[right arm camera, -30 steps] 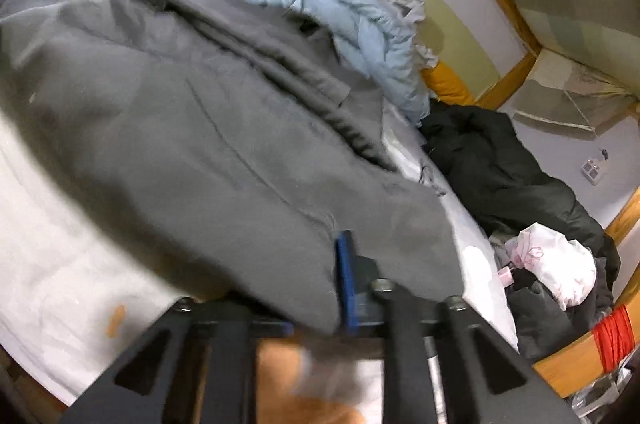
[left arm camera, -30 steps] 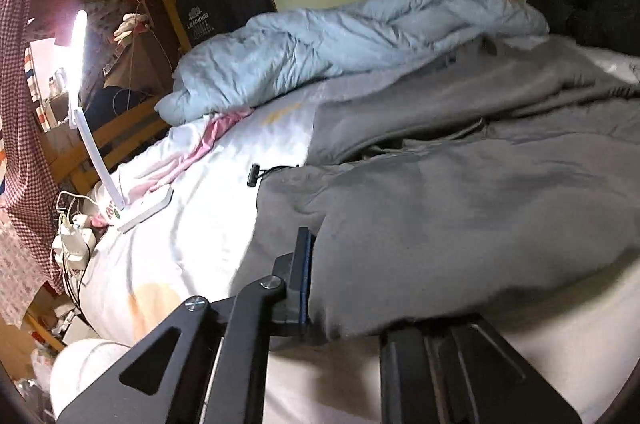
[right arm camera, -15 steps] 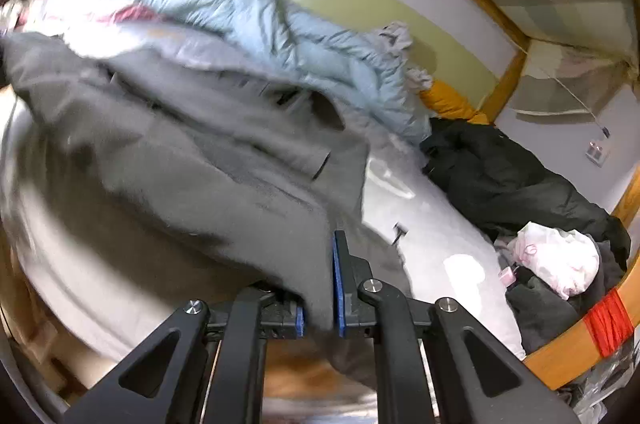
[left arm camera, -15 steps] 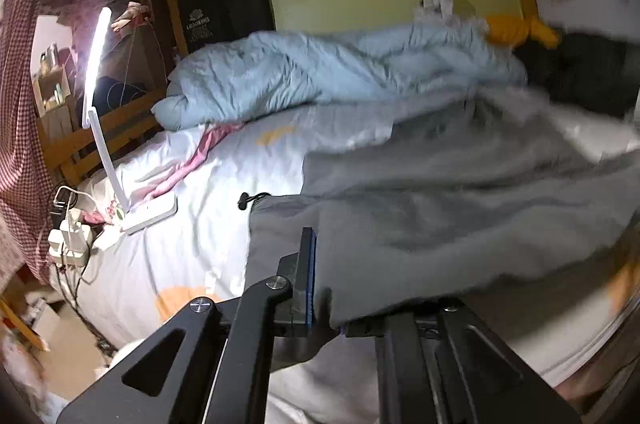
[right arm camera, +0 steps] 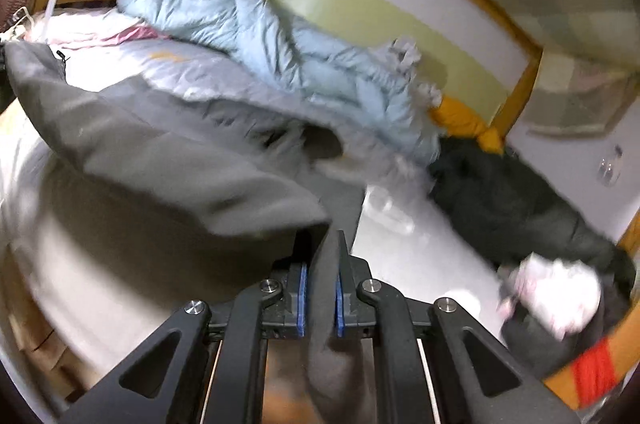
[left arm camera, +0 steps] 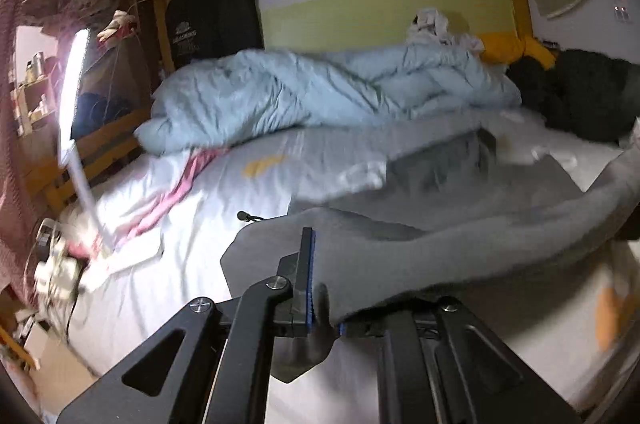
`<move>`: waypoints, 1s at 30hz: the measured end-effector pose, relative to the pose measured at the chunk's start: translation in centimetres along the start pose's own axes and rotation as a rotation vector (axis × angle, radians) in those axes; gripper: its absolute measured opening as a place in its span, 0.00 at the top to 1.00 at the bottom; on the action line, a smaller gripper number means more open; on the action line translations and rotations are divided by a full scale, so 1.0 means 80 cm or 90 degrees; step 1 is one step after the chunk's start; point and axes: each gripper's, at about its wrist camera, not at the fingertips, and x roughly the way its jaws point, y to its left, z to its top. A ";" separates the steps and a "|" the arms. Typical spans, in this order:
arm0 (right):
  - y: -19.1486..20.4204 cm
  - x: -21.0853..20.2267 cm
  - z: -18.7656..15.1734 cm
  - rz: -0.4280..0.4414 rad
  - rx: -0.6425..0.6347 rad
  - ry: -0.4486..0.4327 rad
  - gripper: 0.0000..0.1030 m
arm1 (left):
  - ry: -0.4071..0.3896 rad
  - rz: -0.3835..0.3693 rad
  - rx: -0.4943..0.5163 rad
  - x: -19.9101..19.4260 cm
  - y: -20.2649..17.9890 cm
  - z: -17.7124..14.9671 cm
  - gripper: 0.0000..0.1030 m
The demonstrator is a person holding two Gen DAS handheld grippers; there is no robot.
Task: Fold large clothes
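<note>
Grip on both sides: left tool (left arm camera: 324, 288) pinches one corner of the large grey fleece garment (left arm camera: 460, 244), blue pads pressed together on the cloth with a flap hanging below. Right tool (right arm camera: 319, 298) pinches the opposite corner the same way, fabric sandwiched between its pads and trailing down past them.

Garment position: near edge held up clear of the white-sheeted bed (left arm camera: 192, 224), slung between the two tools like a hammock; far portion trails on the mattress near the crumpled pale-blue quilt (left arm camera: 320, 96). Both views are blurred, so the far hem can't be read clearly.

Step, as judged: lifting the near edge to carry it over onto the far half, a first fold.

Doing it well:
- Keep both tools at equal height and well apart, so the edge between them stays taut. Sag in the middle will give a crooked crease.
- Lift enough that the hanging cloth clears the sheet before moving toward the wall.
- Carry forward evenly. One side leading will skew the fold.
- Lay the edge short of the quilt and clear of the black jacket (right arm camera: 520, 208) at the right, so nothing gets trapped underneath.
- Don't release until the cloth rests flat.

Risk: the pinches are near the corners, and thick fleece may slip out under its own weight.
</note>
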 end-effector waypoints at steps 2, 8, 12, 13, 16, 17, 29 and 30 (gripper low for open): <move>-0.017 0.030 0.030 0.012 -0.002 -0.007 0.89 | 0.032 -0.012 -0.007 0.053 0.003 0.030 0.91; -0.046 0.159 0.077 0.091 0.037 0.070 0.89 | 0.134 -0.012 0.032 0.196 -0.018 0.049 0.91; -0.033 0.238 0.073 0.100 0.036 0.093 0.89 | 0.177 -0.008 0.052 0.261 -0.033 0.035 0.91; -0.029 0.251 0.070 0.097 0.028 0.096 0.89 | 0.180 -0.013 0.051 0.270 -0.034 0.033 0.91; -0.030 0.283 0.068 0.104 0.034 0.119 0.86 | 0.164 -0.006 0.088 0.281 -0.045 0.030 0.90; -0.031 0.289 0.067 0.105 0.040 0.126 0.81 | 0.157 -0.004 0.103 0.283 -0.048 0.027 0.87; -0.098 0.282 0.044 0.020 0.066 0.120 0.42 | 0.072 0.078 0.080 0.272 0.005 0.029 0.29; -0.106 0.281 0.042 0.015 0.081 0.120 0.42 | 0.072 0.086 0.069 0.271 0.013 0.030 0.29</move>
